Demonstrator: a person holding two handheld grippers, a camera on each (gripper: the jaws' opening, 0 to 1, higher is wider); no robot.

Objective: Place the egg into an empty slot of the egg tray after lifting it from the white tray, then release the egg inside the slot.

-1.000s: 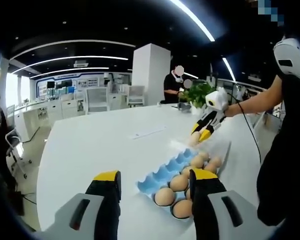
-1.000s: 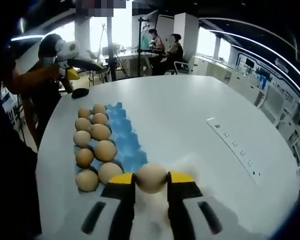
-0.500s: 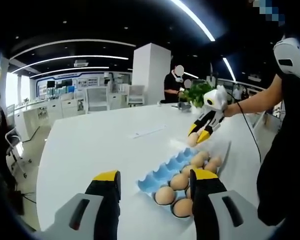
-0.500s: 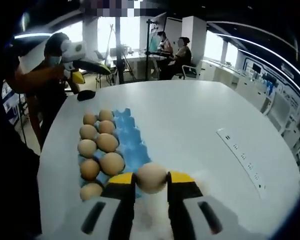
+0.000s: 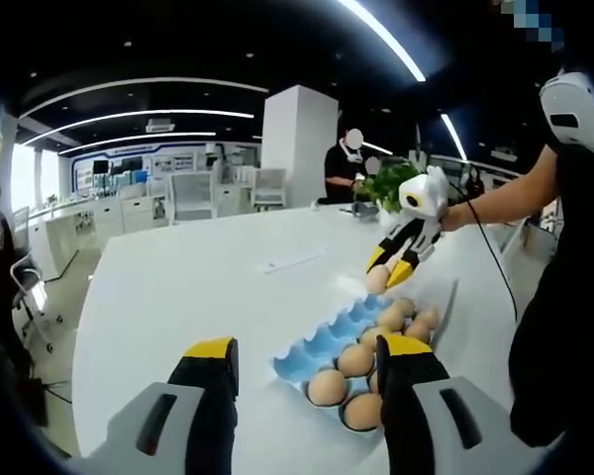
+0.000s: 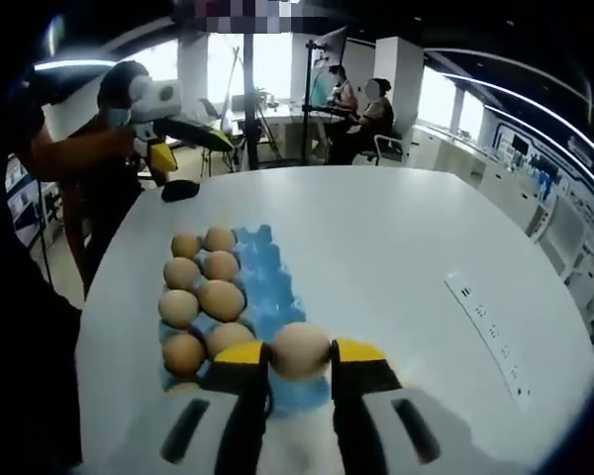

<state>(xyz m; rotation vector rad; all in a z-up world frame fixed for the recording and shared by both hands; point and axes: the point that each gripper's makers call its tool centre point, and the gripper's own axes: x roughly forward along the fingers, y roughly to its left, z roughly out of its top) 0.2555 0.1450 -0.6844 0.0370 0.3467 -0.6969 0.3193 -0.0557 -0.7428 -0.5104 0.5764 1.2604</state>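
In the left gripper view, the left gripper [image 5: 302, 381] stood with its two yellow-tipped jaws wide apart and nothing between them, above the near edge of the white desk [image 5: 198, 282]. To the right of the gap lay the blue egg tray [image 5: 322, 346], close to the desk's right edge, with brown eggs [image 5: 325, 388] in the slots on its right side and bare blue slots on its left side. Further right, above the far end of the tray, the right gripper [image 5: 384, 271] was held by the person's hand and pinched a light egg [image 5: 377, 280] at its yellow tips.

In the right gripper view, the brown eggs [image 6: 200, 300] filled the left rows of the egg tray [image 6: 269, 297], and the blue slots beside them were free. The right gripper [image 6: 300, 353] had its jaws closed on the egg [image 6: 300, 350], which hung over the near end of the tray, not touching it. At the far left corner of the desk [image 6: 396, 257] a small black object [image 6: 181, 189] lay, and the left gripper [image 6: 158, 156] was visible above it.
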